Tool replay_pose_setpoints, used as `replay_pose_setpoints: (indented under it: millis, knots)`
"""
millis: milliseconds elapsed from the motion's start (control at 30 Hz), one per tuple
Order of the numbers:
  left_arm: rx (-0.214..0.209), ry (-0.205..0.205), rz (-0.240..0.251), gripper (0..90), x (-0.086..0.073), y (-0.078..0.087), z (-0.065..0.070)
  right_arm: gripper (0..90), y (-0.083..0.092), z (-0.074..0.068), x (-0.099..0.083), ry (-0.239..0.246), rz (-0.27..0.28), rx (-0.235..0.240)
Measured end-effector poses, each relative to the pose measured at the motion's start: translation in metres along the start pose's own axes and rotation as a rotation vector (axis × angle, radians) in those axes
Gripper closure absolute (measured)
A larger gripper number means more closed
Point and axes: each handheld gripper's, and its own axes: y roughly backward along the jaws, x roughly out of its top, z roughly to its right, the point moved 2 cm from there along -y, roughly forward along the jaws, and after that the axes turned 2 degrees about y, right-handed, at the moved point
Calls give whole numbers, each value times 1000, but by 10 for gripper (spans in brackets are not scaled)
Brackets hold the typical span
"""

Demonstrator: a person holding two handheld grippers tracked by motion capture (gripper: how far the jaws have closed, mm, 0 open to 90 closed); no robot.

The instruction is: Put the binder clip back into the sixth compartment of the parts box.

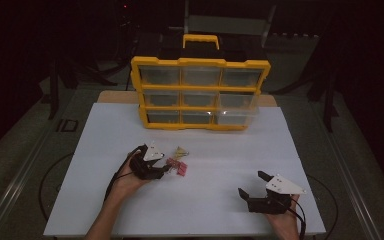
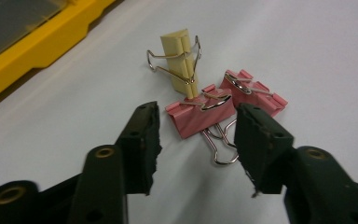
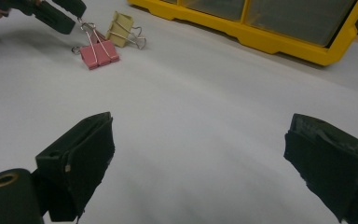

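My left tongs [image 2: 198,144] stand half open astride the nearer pink binder clip [image 2: 200,115], just in front of the yellow clip [image 2: 179,60] on the surface, so I should centre on its body before squeezing; my right tongs [image 3: 198,163] rest wide open, empty.

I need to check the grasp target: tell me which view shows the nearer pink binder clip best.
The left gripper view: the nearer pink binder clip lies large and sharp just beyond the left gripper, its wire handles between the open jaws. The high view shows the pink clips as one small blur; the right gripper view shows them small, far off.
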Motion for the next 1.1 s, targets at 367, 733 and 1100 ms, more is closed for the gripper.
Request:
replay_pose_setpoints:
  millis: [367,733,1100]
  knots:
    - [12,-58,-4,684,11,-12,3,77,0,1,0,0,-2,-2]
    - [12,-103,-1,811,17,-16,8,77,0,2,-1,-5,-5,-7]
    - [-10,-71,9,898,17,-1,0,77,-1,2,-1,-2,-7,-9]
